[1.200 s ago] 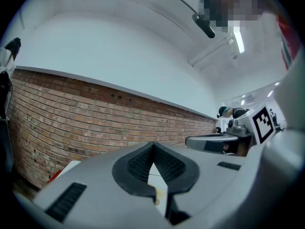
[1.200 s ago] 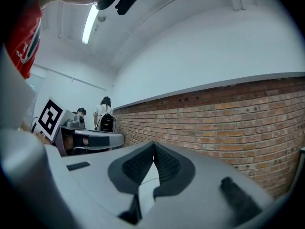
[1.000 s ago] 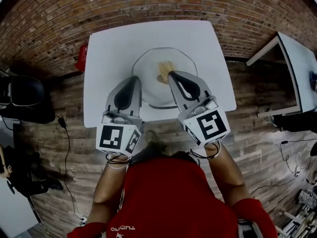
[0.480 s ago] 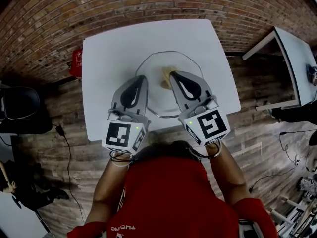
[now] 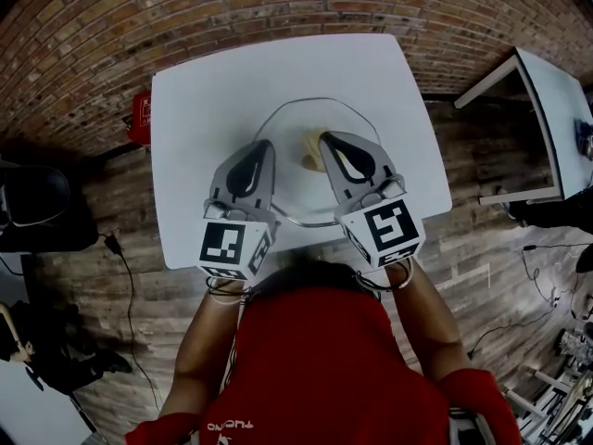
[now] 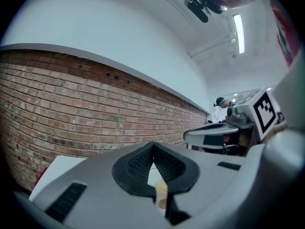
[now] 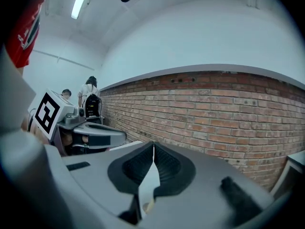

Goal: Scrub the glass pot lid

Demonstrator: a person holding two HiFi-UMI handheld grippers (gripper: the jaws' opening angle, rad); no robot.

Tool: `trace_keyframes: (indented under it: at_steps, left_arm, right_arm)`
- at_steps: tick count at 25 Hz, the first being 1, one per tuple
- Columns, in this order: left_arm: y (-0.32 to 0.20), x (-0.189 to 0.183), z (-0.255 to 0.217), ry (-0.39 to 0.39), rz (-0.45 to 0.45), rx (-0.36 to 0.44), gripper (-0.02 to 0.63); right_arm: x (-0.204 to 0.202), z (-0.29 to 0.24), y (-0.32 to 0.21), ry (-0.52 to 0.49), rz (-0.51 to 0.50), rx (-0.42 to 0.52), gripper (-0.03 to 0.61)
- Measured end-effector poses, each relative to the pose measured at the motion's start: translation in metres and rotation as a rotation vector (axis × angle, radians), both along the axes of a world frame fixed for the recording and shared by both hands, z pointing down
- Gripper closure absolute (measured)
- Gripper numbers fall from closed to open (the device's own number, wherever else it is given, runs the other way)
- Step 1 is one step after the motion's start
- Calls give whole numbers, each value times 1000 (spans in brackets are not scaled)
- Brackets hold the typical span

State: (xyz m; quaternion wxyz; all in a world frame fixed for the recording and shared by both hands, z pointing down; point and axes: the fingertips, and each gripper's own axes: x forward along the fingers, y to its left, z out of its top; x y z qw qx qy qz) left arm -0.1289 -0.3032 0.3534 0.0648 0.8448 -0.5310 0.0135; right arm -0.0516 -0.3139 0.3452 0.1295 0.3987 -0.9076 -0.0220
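I have both grippers over the near half of the glass pot lid (image 5: pixel 298 121), which lies flat near the middle of the white table (image 5: pixel 199 91). A small tan piece (image 5: pixel 311 152) sits at its centre, between the two gripper noses, and I cannot tell whether it is a knob or something laid on the glass. My left gripper (image 5: pixel 262 146) has its jaws pressed fully together with nothing between the pads, and my right gripper (image 5: pixel 324 139) is likewise closed on nothing.

Even ceiling light, fisheye-warped edges
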Motion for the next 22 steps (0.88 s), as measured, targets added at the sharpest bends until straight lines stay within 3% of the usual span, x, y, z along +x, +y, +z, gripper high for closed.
trace_keyframes:
  at_steps: [4, 11, 13, 14, 22]
  left_arm:
    - [-10, -11, 15, -11, -41, -50, 597]
    - [-23, -32, 68, -12, -102, -226, 587]
    - [-24, -33, 82, 0, -89, -278, 480]
    - [-25, -34, 89, 4, -84, -304, 468]
    - [-26, -45, 151, 51, -88, -557, 416]
  right_arm:
    - [10, 19, -15, 64, 28, -48, 548]
    - [23, 78, -34, 154, 61, -212, 544]
    - [23, 94, -38, 171, 58, -269, 485]
    - [22, 102, -39, 179, 56, -297, 447]
    - [25, 168, -49, 296, 91, -489, 422]
